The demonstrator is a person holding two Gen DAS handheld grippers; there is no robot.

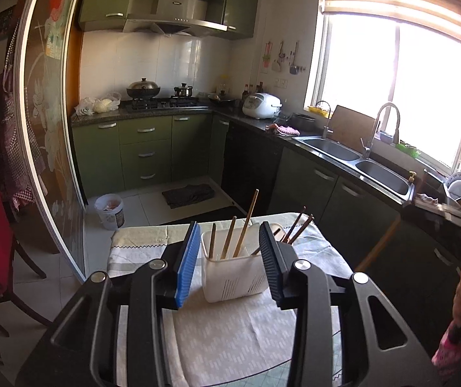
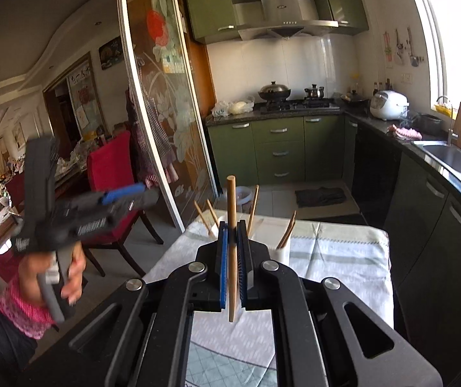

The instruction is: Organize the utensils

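Left gripper (image 1: 229, 259): jaws released and spread wide, one blue-padded finger and one dark finger standing either side of the holder without touching it. In the right wrist view the same tool appears blurred at the left, raised in a hand (image 2: 54, 277) with a pink cuff.

Utensil holder (image 1: 233, 274): white plastic, slotted lower wall, upright on the cloth at the middle of the counter. Contents: several light wooden chopsticks (image 1: 245, 225) leaning in the near compartment; two darker sticks (image 1: 298, 227) leaning out at the right side, partly hidden by the dark finger.

Cloth (image 1: 230, 329): pale, patterned, spread over the counter (image 2: 230, 364), whose green gridded surface shows at the near edge.

Right gripper (image 2: 232, 258): jaws clenched on a single chopstick (image 2: 231, 200), held upright; its upper end rises above the fingers, its lower end hangs below them, over the cloth and clear of the holder. The holder lies just behind the fingers, mostly hidden, with stick ends showing on both sides.

Background, right: steel double sink (image 1: 356, 158) under the window.
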